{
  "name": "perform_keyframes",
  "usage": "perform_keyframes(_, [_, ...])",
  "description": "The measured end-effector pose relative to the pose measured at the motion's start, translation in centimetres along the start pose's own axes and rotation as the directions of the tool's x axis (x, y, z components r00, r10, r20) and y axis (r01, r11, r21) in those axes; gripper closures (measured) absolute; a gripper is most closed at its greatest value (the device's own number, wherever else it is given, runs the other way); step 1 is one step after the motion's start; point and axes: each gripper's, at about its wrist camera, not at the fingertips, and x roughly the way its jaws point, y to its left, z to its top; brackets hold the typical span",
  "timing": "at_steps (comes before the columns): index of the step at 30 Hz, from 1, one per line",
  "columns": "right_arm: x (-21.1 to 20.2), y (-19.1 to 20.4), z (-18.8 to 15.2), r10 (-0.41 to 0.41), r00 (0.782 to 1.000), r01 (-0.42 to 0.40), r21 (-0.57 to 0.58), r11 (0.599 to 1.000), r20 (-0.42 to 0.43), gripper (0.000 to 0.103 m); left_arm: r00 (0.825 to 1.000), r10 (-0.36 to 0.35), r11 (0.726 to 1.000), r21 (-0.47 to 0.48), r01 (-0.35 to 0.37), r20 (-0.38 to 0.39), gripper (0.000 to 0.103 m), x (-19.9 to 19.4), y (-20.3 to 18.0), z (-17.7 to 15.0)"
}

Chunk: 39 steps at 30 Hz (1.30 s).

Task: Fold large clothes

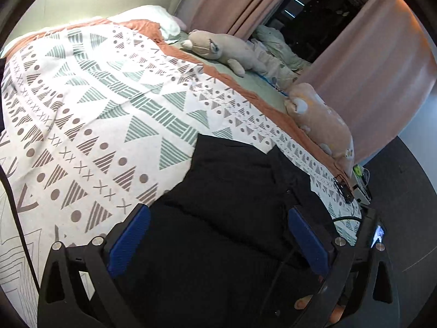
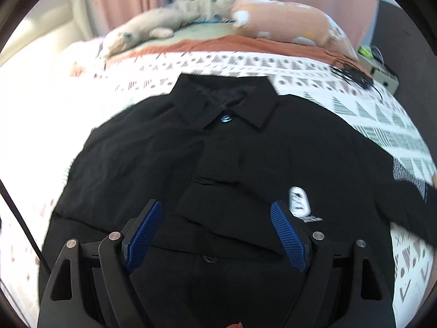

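A large black collared shirt (image 2: 218, 158) lies front-up on the patterned bedspread (image 2: 382, 114), collar toward the far side, with a white chest patch (image 2: 299, 201) at the right. My right gripper (image 2: 217, 210) is open and empty, hovering over the shirt's lower middle. In the left wrist view the shirt (image 1: 232, 191) lies at the bed's near right part. My left gripper (image 1: 218, 216) is open and empty above it. The right gripper's body (image 1: 374, 235) shows at the right edge.
Two plush toys (image 1: 226, 52) (image 1: 322, 120) lie along the bed's far side, with crumpled bedding (image 1: 275, 46) and pink curtains (image 1: 368, 63) behind. A tangle of black cable (image 1: 344, 188) and a small box lie at the bed's corner. A white pillow (image 1: 161, 19) lies at the head.
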Motion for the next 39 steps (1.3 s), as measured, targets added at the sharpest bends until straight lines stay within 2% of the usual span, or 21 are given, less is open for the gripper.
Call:
perform_keyframes(4, [2.5,2.5,-0.1,-0.085,0.995,0.079,-0.095,0.992,-0.056,0.022,1.0,0.002,0.999,-0.033,-0.002,-0.011,0.0,0.4,1.2,0.1])
perform_keyframes(8, [4.1,1.9,-0.4,-0.204,0.976,0.195,-0.113,0.974,-0.076,0.022,1.0,-0.01,0.999,-0.033,0.009,-0.015,0.0,0.5,1.1,-0.1])
perform_keyframes(11, [3.5,-0.6,-0.2,-0.239,0.969,0.236,-0.056,0.97,-0.055,0.022,1.0,-0.011,1.0,-0.007,0.011,-0.02,0.0,0.6,0.4,-0.4])
perform_keyframes(16, [1.0,-6.1,-0.2,-0.212,0.977,0.212,0.093,0.973,-0.014,0.024,1.0,-0.012,0.999,0.029,0.013,-0.024,0.0,0.7,-0.8,-0.8])
perform_keyframes(18, [0.0,-8.4,-0.8,-0.226,0.974,0.225,0.139,0.965,-0.003,0.04,0.999,-0.014,0.999,0.039,0.016,-0.031,0.0,0.9,-1.2,-1.0])
perform_keyframes(20, [-0.6,-10.7,-1.5,-0.187,0.982,0.185,0.207,0.961,-0.009,0.044,0.999,-0.016,0.999,0.045,0.017,-0.037,0.0,1.0,-1.5,-1.3])
perform_keyframes(23, [-1.0,-14.1,-3.0,-0.043,0.999,0.042,0.335,0.941,-0.005,0.046,0.999,-0.018,0.998,0.055,0.02,-0.043,0.0,1.1,-2.0,-1.6])
perform_keyframes(27, [-0.9,-17.7,-5.1,0.112,0.994,-0.102,0.443,0.891,0.003,0.047,0.999,-0.011,0.998,0.069,0.015,-0.046,0.0,1.3,-2.5,-1.9])
perform_keyframes(28, [-0.7,-18.1,-5.5,0.144,0.99,-0.13,0.46,0.878,0.006,0.05,0.999,-0.009,0.997,0.072,0.012,-0.047,0.0,1.4,-2.5,-1.9])
perform_keyframes(30, [0.2,-19.0,-6.1,0.185,0.983,-0.16,0.489,0.858,-0.004,0.066,0.999,0.001,0.997,0.081,0.003,-0.05,0.0,1.7,-2.6,-2.1])
perform_keyframes(32, [1.4,-19.8,-6.1,0.238,0.971,-0.202,0.507,0.838,-0.006,0.071,0.998,0.005,0.997,0.083,0.001,-0.061,0.0,2.1,-2.6,-2.2])
perform_keyframes(33, [2.1,-19.7,-6.1,0.257,0.966,-0.218,0.511,0.831,-0.007,0.08,0.998,0.009,0.996,0.086,-0.003,-0.066,0.0,2.4,-2.5,-2.3])
perform_keyframes(36, [4.2,-20.5,-5.2,0.266,0.964,-0.236,0.516,0.823,0.015,0.096,0.997,0.027,0.995,0.097,-0.02,-0.074,0.0,3.0,-2.5,-2.5])
perform_keyframes(39, [6.0,-21.1,-4.8,0.259,0.966,-0.228,0.541,0.81,0.019,0.097,0.996,0.04,0.995,0.099,-0.032,-0.081,0.0,3.5,-2.6,-2.7])
